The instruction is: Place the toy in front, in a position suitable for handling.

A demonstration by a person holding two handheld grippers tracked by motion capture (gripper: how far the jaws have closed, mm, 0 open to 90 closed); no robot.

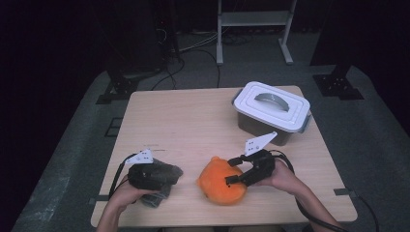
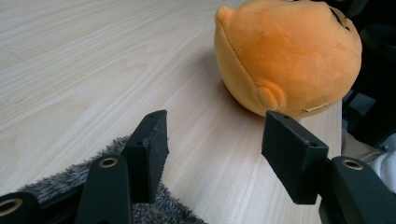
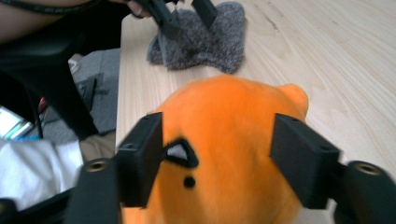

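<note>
Orange plush (image 1: 221,182) sits on table (image 1: 193,121) near the front edge, well short of the lidded bin (image 1: 272,111). Right claw (image 3: 217,154) straddles it, jaws apart, not pinching. Left claw (image 2: 219,149) left of plush, open, over grey fuzzy cloth (image 1: 162,180), likely staged for pickup.

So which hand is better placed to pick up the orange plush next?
Right. The right gripper already straddles the orange plush, its jaws open on either side. The left gripper sits open over the grey furry cloth, apart from the plush.

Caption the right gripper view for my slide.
Right hand-held gripper straddles orange plush toy, jaws open; grey fuzzy cloth beyond.
</note>
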